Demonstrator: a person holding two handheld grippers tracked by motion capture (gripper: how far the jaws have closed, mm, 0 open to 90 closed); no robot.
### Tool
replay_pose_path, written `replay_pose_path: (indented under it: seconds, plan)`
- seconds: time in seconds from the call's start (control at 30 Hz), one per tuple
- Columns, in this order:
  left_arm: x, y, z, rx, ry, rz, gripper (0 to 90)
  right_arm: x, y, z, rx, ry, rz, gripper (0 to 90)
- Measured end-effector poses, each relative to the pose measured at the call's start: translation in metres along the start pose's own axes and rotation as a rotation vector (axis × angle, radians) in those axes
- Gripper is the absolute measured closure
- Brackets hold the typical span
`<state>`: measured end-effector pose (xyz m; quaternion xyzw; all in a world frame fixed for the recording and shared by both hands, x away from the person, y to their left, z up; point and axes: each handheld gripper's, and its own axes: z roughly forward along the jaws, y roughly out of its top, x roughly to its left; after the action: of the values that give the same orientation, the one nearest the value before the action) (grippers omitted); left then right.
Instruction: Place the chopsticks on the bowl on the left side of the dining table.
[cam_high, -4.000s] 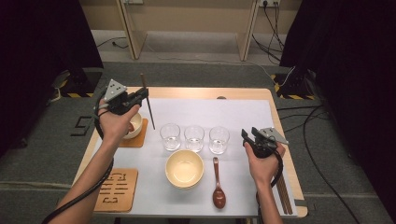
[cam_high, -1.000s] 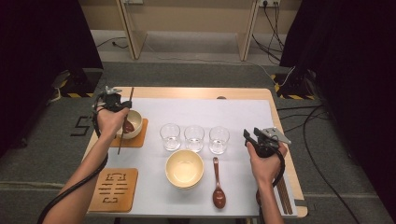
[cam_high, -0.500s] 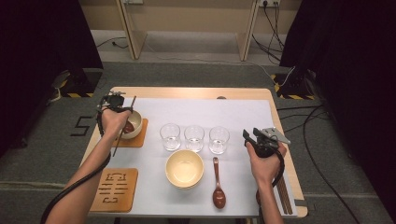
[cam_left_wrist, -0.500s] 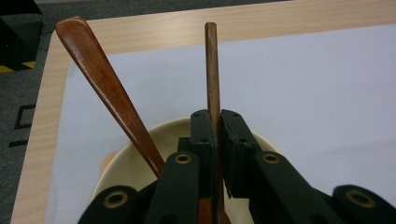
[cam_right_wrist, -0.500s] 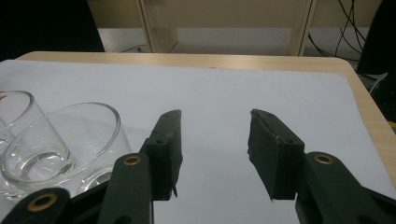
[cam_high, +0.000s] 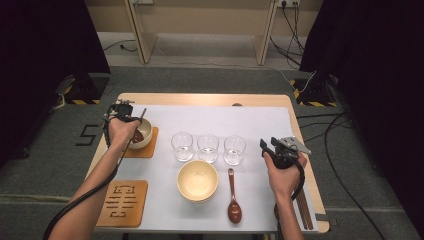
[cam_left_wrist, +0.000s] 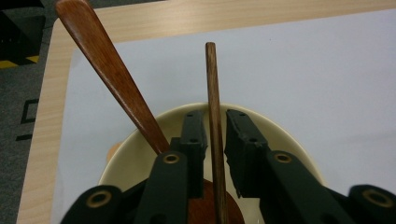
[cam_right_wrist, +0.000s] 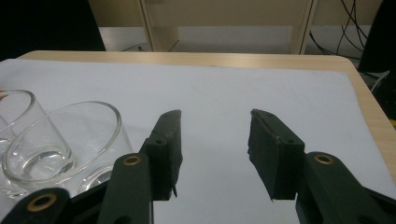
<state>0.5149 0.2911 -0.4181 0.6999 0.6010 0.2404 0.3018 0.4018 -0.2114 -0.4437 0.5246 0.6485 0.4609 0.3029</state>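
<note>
Your left gripper (cam_left_wrist: 215, 140) sits over the small bowl (cam_left_wrist: 285, 140) on its coaster (cam_high: 150, 150); its jaws have just been opening, and the chopstick (cam_left_wrist: 214, 107) stands loose between them beside a spoon (cam_left_wrist: 112, 74). Your right gripper (cam_right_wrist: 215, 140) hovers open and empty, near the glasses (cam_right_wrist: 60, 140).

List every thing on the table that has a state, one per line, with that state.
Left gripper: jaws just opening, chopstick between them, right pad clear.
Right gripper: open, nothing between its jaws.
Small bowl: on a coaster, spoon in it.
Large bowl: upright, empty.
Three glasses: upright, in a row.
Loose spoon: flat on the table.
</note>
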Motion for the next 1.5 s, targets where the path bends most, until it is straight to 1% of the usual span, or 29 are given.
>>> replay_pose_path:
  seconds: [0.07, 0.1, 0.13, 0.17, 0.27, 0.33, 0.4, 0.47, 0.53, 0.6, 0.63, 0.8, 0.87, 0.97, 1.03, 1.1, 1.17, 1.2, 1.23, 1.3, 1.33, 1.4, 1.5]
  plan:
    - [0.001, 0.000, -0.006, -0.013, -0.021, 0.001, 66.5, 0.000, 0.000, 0.000, 0.007, 0.001, 0.003, 54.4]
    - [0.001, 0.000, -0.010, -0.029, -0.025, -0.001, 63.2, 0.000, 0.000, 0.000, 0.009, 0.002, 0.002, 54.3]
    - [0.002, 0.000, -0.014, -0.044, -0.014, 0.013, 60.1, 0.000, 0.000, 0.000, 0.010, 0.003, 0.001, 54.3]
    - [0.002, 0.000, -0.018, -0.058, -0.011, 0.020, 57.6, 0.000, 0.001, 0.000, 0.012, 0.003, 0.001, 54.3]
    - [0.002, -0.001, -0.031, -0.089, -0.037, 0.026, 52.3, -0.001, 0.001, 0.001, 0.019, 0.002, 0.003, 54.2]
    - [0.002, -0.003, -0.039, -0.113, -0.049, 0.038, 51.1, 0.000, 0.002, 0.000, 0.024, 0.001, 0.006, 54.1]
    - [0.002, -0.007, -0.046, -0.137, -0.063, 0.042, 50.4, 0.000, 0.002, 0.000, 0.027, -0.001, 0.007, 54.1]
    - [0.004, -0.013, -0.053, -0.150, -0.068, 0.050, 49.8, 0.000, 0.002, 0.000, 0.029, -0.001, 0.007, 54.1]
    - [0.006, -0.019, -0.060, -0.169, -0.084, 0.039, 48.9, 0.000, 0.003, 0.000, 0.038, -0.003, -0.001, 54.2]
    - [0.010, -0.027, -0.068, -0.197, -0.102, 0.016, 47.7, -0.001, 0.004, 0.000, 0.057, -0.004, -0.002, 54.2]
    - [0.013, -0.031, -0.071, -0.206, -0.106, 0.012, 47.1, -0.002, 0.005, -0.001, 0.064, -0.006, -0.002, 54.2]
    - [0.023, -0.052, -0.089, -0.245, -0.095, 0.005, 45.0, -0.008, 0.010, -0.003, 0.120, -0.020, 0.000, 54.1]
    - [0.025, -0.061, -0.097, -0.269, -0.087, 0.009, 44.5, -0.009, 0.012, -0.005, 0.155, -0.021, 0.002, 54.1]
    - [0.027, -0.074, -0.105, -0.297, -0.082, 0.002, 43.6, -0.013, 0.015, -0.009, 0.213, -0.030, 0.005, 54.2]
    - [0.028, -0.083, -0.107, -0.308, -0.084, -0.004, 43.5, -0.017, 0.017, -0.014, 0.258, -0.040, 0.008, 54.7]
    - [0.028, -0.092, -0.107, -0.307, -0.081, -0.005, 43.4, -0.021, 0.019, -0.020, 0.302, -0.053, 0.013, 55.2]
    - [0.029, -0.099, -0.106, -0.308, -0.083, -0.019, 43.2, -0.026, 0.021, -0.026, 0.346, -0.067, 0.024, 55.8]
    - [0.029, -0.100, -0.105, -0.297, -0.075, -0.009, 43.2, -0.028, 0.021, -0.028, 0.375, -0.073, 0.025, 56.2]
    - [0.028, -0.100, -0.105, -0.287, -0.081, 0.006, 43.0, -0.030, 0.021, -0.031, 0.402, -0.078, 0.029, 57.0]
    - [0.028, -0.100, -0.106, -0.298, -0.087, -0.002, 42.7, -0.035, 0.021, -0.035, 0.455, -0.089, 0.048, 57.9]
    - [0.027, -0.100, -0.107, -0.302, -0.085, 0.002, 42.6, -0.037, 0.020, -0.037, 0.486, -0.092, 0.055, 58.6]
    - [0.024, -0.099, -0.106, -0.301, -0.102, 0.005, 42.6, -0.041, 0.018, -0.041, 0.537, -0.103, 0.074, 60.1]
    - [0.022, -0.100, -0.106, -0.298, -0.103, 0.012, 42.6, -0.047, 0.015, -0.045, 0.622, -0.113, 0.083, 62.8]
